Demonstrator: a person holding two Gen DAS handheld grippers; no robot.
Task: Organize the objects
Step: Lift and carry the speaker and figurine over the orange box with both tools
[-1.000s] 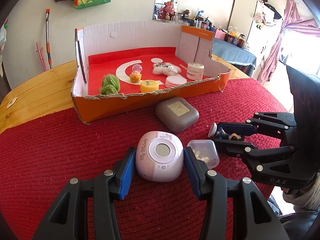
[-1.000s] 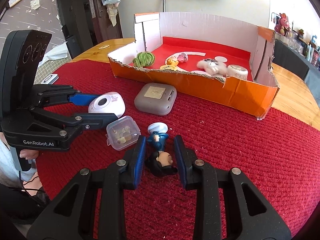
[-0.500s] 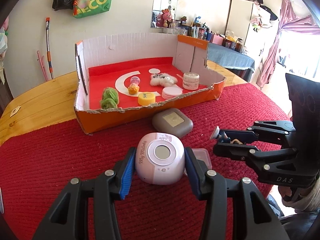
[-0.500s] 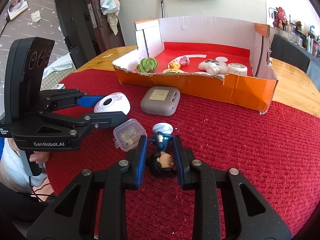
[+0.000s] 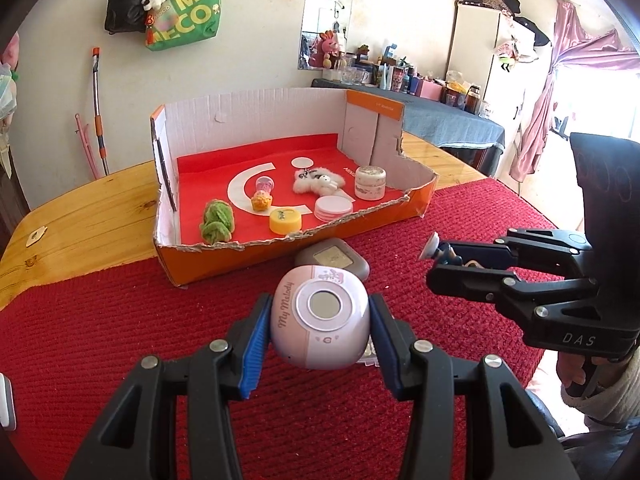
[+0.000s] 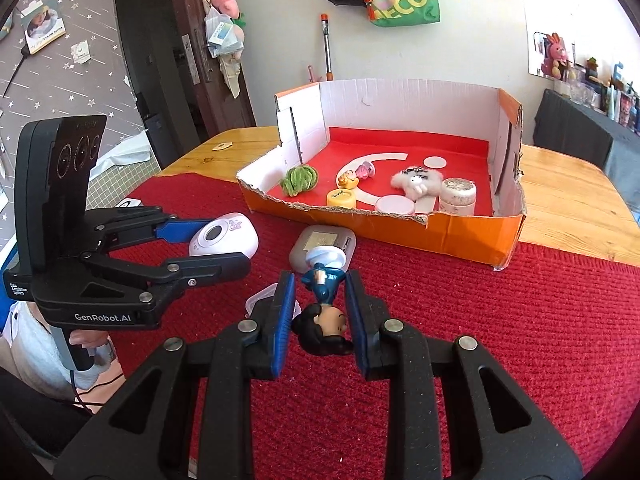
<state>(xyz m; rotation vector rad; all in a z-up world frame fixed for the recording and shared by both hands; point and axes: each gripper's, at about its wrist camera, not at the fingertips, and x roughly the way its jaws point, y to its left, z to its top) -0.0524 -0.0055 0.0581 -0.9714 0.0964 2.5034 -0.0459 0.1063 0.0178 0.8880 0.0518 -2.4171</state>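
Pink "My Melody" gadget (image 5: 320, 316)

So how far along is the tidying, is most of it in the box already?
Roughly two thirds. Six small things already lie in the orange box, among them a green pom-pom and a white jar. In hand: the left gripper holds the pink gadget, the right gripper the figurine. Left on the red mat: the grey case and a small clear box.
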